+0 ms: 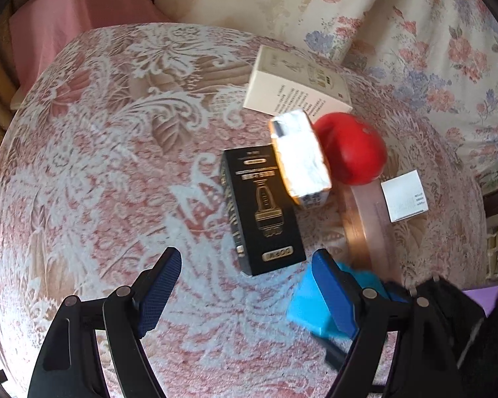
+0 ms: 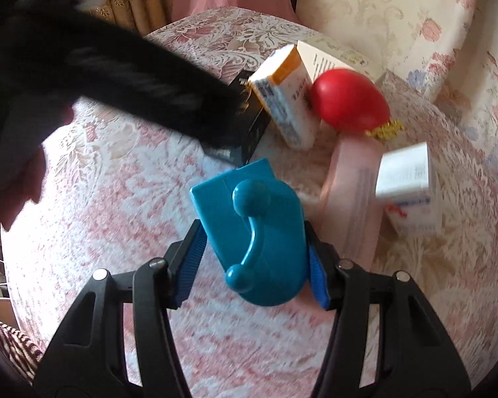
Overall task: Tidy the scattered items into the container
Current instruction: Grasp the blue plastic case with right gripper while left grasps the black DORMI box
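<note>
My right gripper (image 2: 254, 267) is shut on a blue plastic piece (image 2: 259, 232) with a curved handle, low over the floral lace tablecloth (image 2: 116, 172). The same blue piece (image 1: 310, 301) shows beside my left gripper's right finger. My left gripper (image 1: 249, 288) is open with nothing between its fingers, just in front of a black box (image 1: 262, 209). Past the black box lie a white and orange box (image 1: 300, 156), a red rounded ornament (image 1: 352, 149), a large white box (image 1: 298, 83), a pink flat box (image 1: 365, 219) and a small white box (image 1: 405, 195).
A black sleeve (image 2: 116, 83) and a hand (image 2: 20, 192) cross the upper left of the right wrist view and hide part of the black box (image 2: 252, 122). Floral bedding (image 1: 431, 49) and a pink cloth (image 1: 83, 10) lie beyond the table's far edge.
</note>
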Action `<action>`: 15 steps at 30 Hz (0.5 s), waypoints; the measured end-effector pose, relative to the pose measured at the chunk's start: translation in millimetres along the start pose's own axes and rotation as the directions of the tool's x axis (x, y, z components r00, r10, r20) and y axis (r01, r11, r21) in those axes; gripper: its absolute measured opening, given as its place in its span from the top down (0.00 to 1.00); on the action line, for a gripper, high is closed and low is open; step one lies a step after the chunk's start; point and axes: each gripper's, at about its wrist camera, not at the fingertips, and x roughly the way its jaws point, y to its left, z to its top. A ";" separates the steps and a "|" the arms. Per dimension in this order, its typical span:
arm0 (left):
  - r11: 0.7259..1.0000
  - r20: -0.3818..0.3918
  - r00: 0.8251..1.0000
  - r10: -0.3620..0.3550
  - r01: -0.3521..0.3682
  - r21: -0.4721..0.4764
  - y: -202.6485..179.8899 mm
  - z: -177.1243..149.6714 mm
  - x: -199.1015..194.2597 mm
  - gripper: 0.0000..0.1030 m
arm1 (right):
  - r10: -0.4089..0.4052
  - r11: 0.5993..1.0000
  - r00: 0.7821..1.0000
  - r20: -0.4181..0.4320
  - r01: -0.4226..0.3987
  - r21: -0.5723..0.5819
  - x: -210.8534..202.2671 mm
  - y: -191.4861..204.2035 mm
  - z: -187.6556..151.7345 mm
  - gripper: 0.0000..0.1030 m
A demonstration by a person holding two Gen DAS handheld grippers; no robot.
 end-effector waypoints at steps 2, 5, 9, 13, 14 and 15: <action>1.000 -0.002 1.000 0.019 -0.019 0.009 -3.7 1.9 7.4 0.21 | -0.003 1.000 1.000 -0.004 0.003 -0.004 -2.0 2.2 -4.3 0.43; 0.997 0.010 0.997 0.070 -0.070 0.026 -8.7 4.9 19.0 0.21 | -0.007 1.000 1.000 -0.012 0.007 0.015 -4.1 0.5 -8.3 0.42; 0.991 0.036 0.991 0.126 -0.127 0.043 -11.8 6.9 26.8 0.21 | -0.013 0.999 1.000 -0.019 0.013 0.044 -5.5 -5.1 -11.7 0.42; 0.988 0.054 0.988 0.143 -0.146 0.042 -9.5 5.6 28.6 0.39 | -0.015 0.998 1.000 -0.021 0.016 0.054 -4.5 -7.7 -11.7 0.42; 0.988 0.061 0.987 0.148 -0.151 0.045 -8.7 4.9 27.7 0.44 | -0.016 0.998 1.000 -0.022 0.017 0.056 -4.1 -8.3 -11.5 0.42; 0.988 0.068 0.987 0.145 -0.148 0.045 -6.9 4.1 26.2 0.51 | -0.016 0.998 1.000 -0.022 0.017 0.058 -3.7 -8.8 -11.3 0.42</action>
